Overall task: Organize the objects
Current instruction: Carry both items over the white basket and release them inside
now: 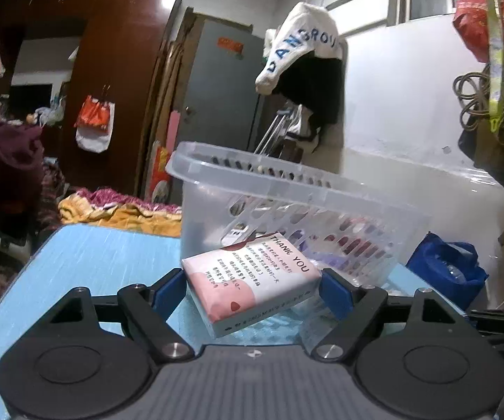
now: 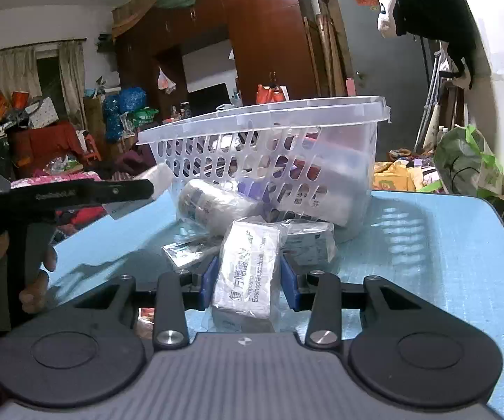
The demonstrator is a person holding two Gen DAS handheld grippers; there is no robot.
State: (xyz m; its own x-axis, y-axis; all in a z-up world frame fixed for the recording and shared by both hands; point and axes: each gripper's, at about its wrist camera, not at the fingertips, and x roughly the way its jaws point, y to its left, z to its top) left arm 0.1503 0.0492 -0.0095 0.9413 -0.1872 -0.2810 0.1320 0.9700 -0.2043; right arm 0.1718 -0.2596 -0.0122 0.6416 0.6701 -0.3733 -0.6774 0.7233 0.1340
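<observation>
1. Left wrist view: the left claw [image 1: 252, 281] grasps a pink-and-white box printed "THANK YOU" [image 1: 252, 280]; both blue pads [image 1: 334, 292] press its sides. The box is tilted and lifted off the blue surface [image 1: 87, 266], just in front of the clear slotted basket [image 1: 287, 206].
2. Same view: the basket leans, its rim higher on the far side. Dark red and purple items show through its slots; I cannot tell what they are.
3. Right wrist view: the right claw [image 2: 248, 276] is clenched on a white medicine box in a clear wrapper [image 2: 246, 273], with both blue pads against its sides. Whether the box rests on the surface or is lifted is not clear.
4. Only the right wrist view shows what lies in front of the basket: a wrapped white bottle [image 2: 213, 206] on its side against the basket wall, a wrapped dark packet [image 2: 308, 241] and a flat sachet [image 2: 185, 248] near it.
5. Only the right wrist view shows the left claw from the side, at the surface's left edge, with the person's fingers [image 2: 38, 280] on its handle and a corner of the pink-and-white box beside the basket.
6. Only the left wrist view shows a blue bag [image 1: 448, 266] beyond the surface's far right edge.
</observation>
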